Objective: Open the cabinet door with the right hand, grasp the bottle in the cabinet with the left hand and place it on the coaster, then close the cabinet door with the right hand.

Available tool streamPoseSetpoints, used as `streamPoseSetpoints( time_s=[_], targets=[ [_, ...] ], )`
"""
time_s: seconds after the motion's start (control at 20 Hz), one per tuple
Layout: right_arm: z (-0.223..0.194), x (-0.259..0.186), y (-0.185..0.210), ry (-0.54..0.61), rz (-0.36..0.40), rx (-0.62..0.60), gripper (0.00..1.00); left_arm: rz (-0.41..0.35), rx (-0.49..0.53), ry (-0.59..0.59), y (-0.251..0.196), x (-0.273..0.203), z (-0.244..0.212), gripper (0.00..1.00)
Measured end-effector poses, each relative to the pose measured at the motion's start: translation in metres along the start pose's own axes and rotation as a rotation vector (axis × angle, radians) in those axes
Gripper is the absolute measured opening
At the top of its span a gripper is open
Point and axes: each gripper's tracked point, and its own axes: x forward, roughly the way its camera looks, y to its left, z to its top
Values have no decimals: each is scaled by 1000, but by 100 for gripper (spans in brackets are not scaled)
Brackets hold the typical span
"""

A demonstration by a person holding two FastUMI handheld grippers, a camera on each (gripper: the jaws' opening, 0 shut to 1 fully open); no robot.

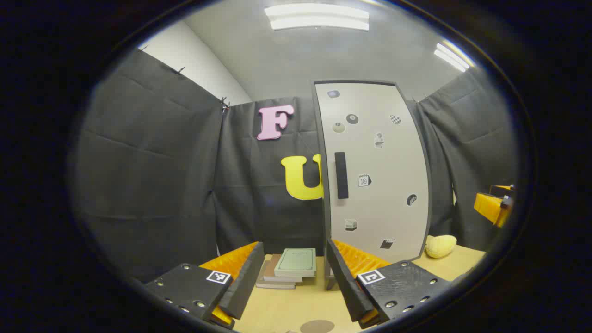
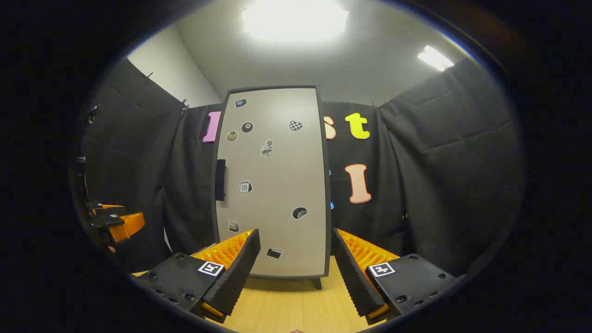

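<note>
Standing upright on the table [image 1: 286, 310], the cabinet [image 1: 377, 175] has its door [image 2: 273, 185] shut, a dark handle [image 1: 341, 175] running down the door's left edge and small stickers dotted over its face. The left gripper [image 1: 293, 277] hangs released with nothing between its fingers, aimed at a stack of books [image 1: 290, 268] just left of the cabinet (a round coaster [image 1: 317, 326] lies on the table below it). The right gripper [image 2: 295, 270] is likewise spread wide and empty, facing the door from near. A yellow plush [image 1: 440, 245] sits at the cabinet's right. The bottle cannot be seen.
</note>
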Motion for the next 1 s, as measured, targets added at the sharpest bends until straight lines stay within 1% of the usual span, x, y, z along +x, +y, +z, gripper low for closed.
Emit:
streamPoseSetpoints(
  time_s=[0.05, 0.1, 0.15, 0.2, 0.25, 1.0],
  targets=[
    [-1, 0, 0, 4, -3, 2, 97, -2, 1, 0, 0, -1, 0, 83],
    [-1, 1, 0, 6, -4, 5, 98, -3, 3, 0, 0, -1, 1, 82],
    [0, 1, -1, 6, -7, 5, 98, -3, 4, -3, 1, 3, 0, 84],
    [0, 1, -2, 5, -8, 3, 98, -2, 5, -6, 2, 5, 1, 83],
    [1, 0, -1, 3, -9, -1, 98, -2, 7, -5, 2, 7, 0, 81],
    [1, 3, 2, 7, -3, -8, 98, -4, 19, -7, 1, 10, 1, 81]
  ],
)
